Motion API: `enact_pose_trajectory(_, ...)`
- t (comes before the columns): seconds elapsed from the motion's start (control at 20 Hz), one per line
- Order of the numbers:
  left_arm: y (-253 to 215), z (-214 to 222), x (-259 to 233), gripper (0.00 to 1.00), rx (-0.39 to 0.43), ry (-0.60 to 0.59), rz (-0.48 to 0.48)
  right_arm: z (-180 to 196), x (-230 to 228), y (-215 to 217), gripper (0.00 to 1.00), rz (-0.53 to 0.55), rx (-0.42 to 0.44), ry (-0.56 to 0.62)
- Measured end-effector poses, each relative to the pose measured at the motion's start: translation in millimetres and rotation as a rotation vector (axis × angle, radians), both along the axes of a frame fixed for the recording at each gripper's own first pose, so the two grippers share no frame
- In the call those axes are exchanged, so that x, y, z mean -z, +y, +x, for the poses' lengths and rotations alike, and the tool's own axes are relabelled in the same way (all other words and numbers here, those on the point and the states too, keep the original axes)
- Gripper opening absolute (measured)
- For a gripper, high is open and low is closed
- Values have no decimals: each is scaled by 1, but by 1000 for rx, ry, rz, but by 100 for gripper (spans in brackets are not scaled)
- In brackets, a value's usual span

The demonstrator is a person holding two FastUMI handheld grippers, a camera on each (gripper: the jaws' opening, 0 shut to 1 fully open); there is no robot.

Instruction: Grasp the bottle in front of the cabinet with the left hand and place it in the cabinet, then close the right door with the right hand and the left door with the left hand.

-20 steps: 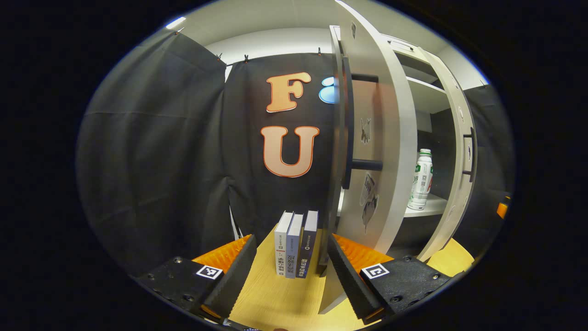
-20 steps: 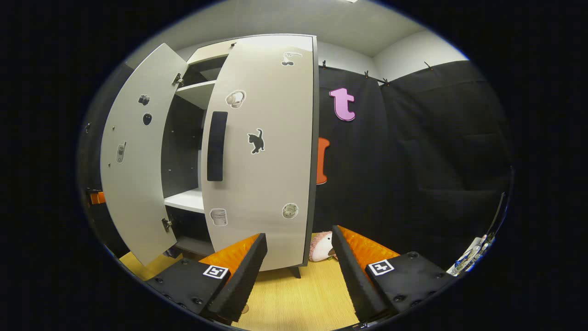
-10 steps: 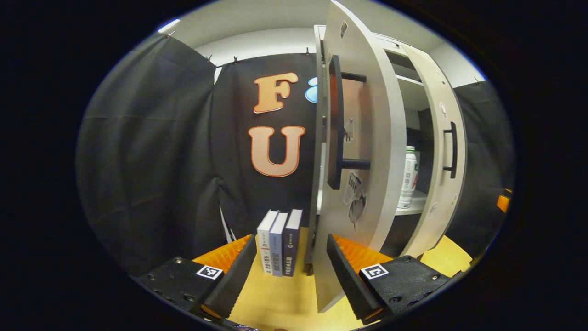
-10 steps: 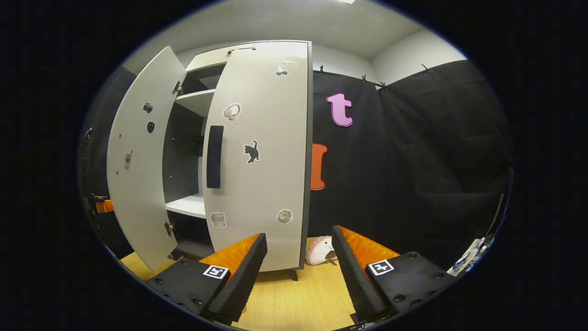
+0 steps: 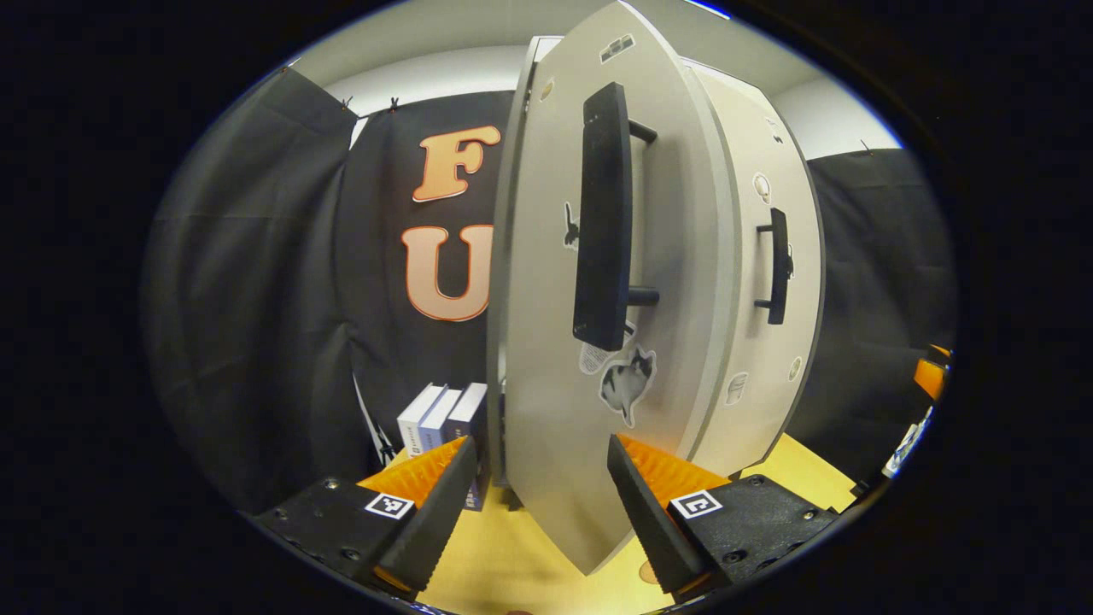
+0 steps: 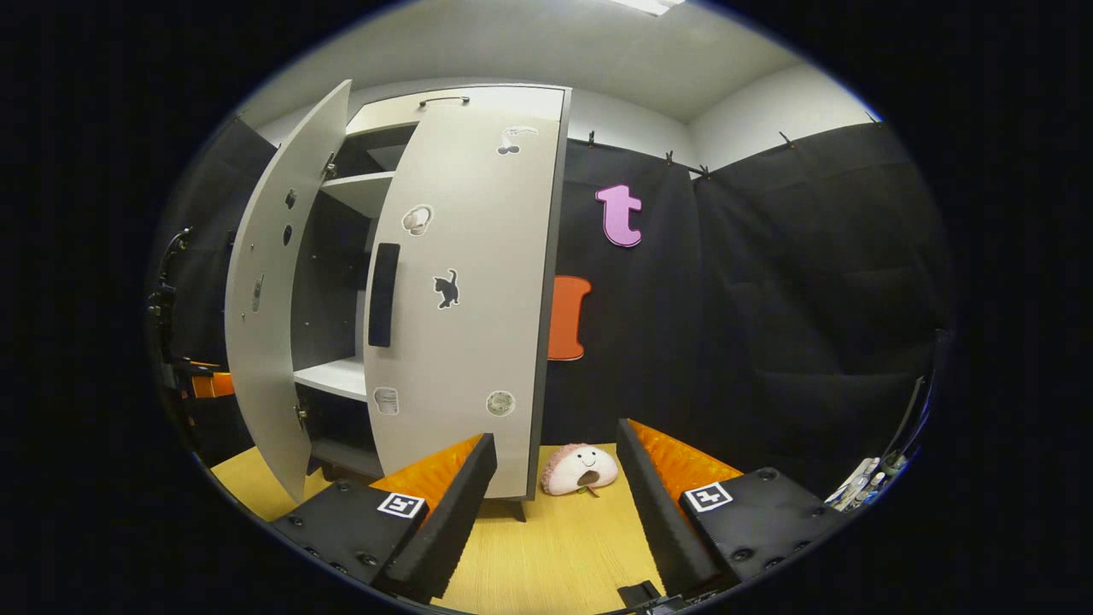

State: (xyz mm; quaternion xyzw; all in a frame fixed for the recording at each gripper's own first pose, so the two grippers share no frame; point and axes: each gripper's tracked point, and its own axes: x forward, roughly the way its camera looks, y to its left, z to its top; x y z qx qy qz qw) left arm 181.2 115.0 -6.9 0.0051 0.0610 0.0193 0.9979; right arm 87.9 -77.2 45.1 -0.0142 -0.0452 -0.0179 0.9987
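Black cloth walls the booth on every side, and a pale wooden floor (image 6: pixel 555 547) runs under the cabinet (image 6: pixel 452 98).

Seen from the left gripper view, the left door (image 5: pixel 546 359) stands partly open, its free edge turned toward the camera and its lower corner hanging between the fingers of the left gripper (image 5: pixel 540 504), which are spread wide with nothing pressed between them. A long dark handle (image 5: pixel 602 222) stands off the door's face on two posts. Just behind that door's edge the right door (image 5: pixel 768 342) sits flush on the cabinet front. Three books (image 5: pixel 440 418) stand upright on the floor left of the door, near the left fingertip.

Seen from the right gripper view, the right gripper (image 6: pixel 555 504) is also spread wide and empty, well back from the cabinet. Open floor lies ahead of it, with a plush toy (image 6: pixel 581 468) beside the cabinet's right foot. A gap between the doors shows white shelves (image 6: pixel 337 376); the bottle cannot be made out inside.
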Motion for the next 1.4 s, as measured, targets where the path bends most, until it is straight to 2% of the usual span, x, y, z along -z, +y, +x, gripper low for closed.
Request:
enact_pose_trajectory(0.1,-13,12,7,95,18,15,-7,-3,-1,-12,95,-4,18,-6)
enact_pose_trajectory(0.25,-45,31,12,94,69,20,-27,-6,-4,-26,94,-5,39,-6)
enact_pose_trajectory(0.5,-71,76,13,94,79,13,5,-5,-2,-46,94,-6,66,1)
enact_pose_trajectory(0.6,-72,87,12,94,67,15,15,-3,-2,-50,94,-3,71,1)
enact_pose_trajectory(0.65,-72,91,12,93,63,15,13,-1,-1,-51,88,-1,73,1)
enact_pose_trajectory(0.7,-71,96,14,91,62,17,8,-1,0,-52,88,2,73,2)
enact_pose_trajectory(0.75,-72,101,15,94,60,19,5,2,1,-53,88,4,73,4)
enact_pose_trajectory(1.1,-84,122,14,94,60,19,37,20,6,-50,88,5,60,19)
enact_pose_trajectory(1.15,-85,125,14,94,61,20,37,23,7,-51,94,4,59,23)
enact_pose_trajectory(1.3,-86,133,14,94,67,21,39,31,9,-50,94,5,51,34)
enact_pose_trajectory(1.35,-87,136,14,94,68,23,39,35,8,-49,88,6,45,35)
enact_pose_trajectory(1.4,-88,138,14,94,68,24,40,38,9,-48,88,6,41,35)
